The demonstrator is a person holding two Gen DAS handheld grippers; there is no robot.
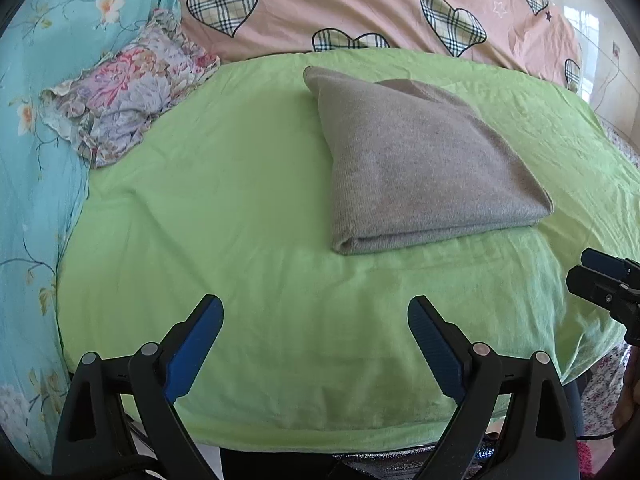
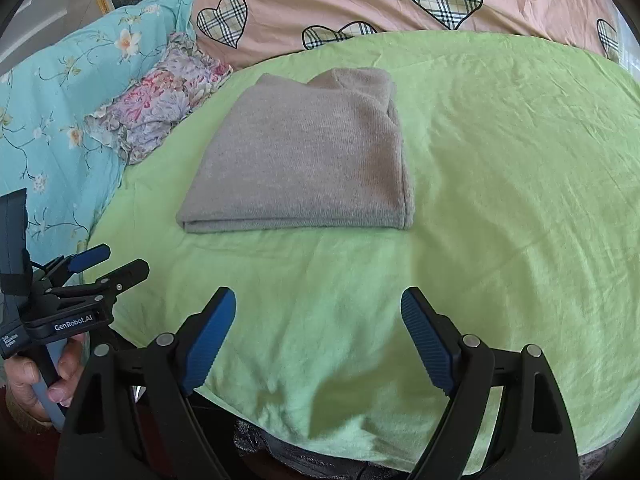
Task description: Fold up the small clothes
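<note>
On the green sheet [image 1: 240, 200], toward twelve o'clock from both tools, the grey sweater [image 1: 420, 168] lies folded into a compact stack. Left tool [image 1: 316, 312] and right tool [image 2: 318, 304] are released, empty; folding looks finished.

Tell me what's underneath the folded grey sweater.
The grey sweater lies flat on the green sheet, which shows all around it. Whatever sits between its folded layers or directly beneath is covered.

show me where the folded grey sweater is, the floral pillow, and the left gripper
folded grey sweater [image 2: 304, 152], right wrist view, middle of its top layer.
floral pillow [image 1: 132, 92], left wrist view, centre of its printed face.
left gripper [image 1: 316, 320], left wrist view, gap midway between its open fingertips.
</note>
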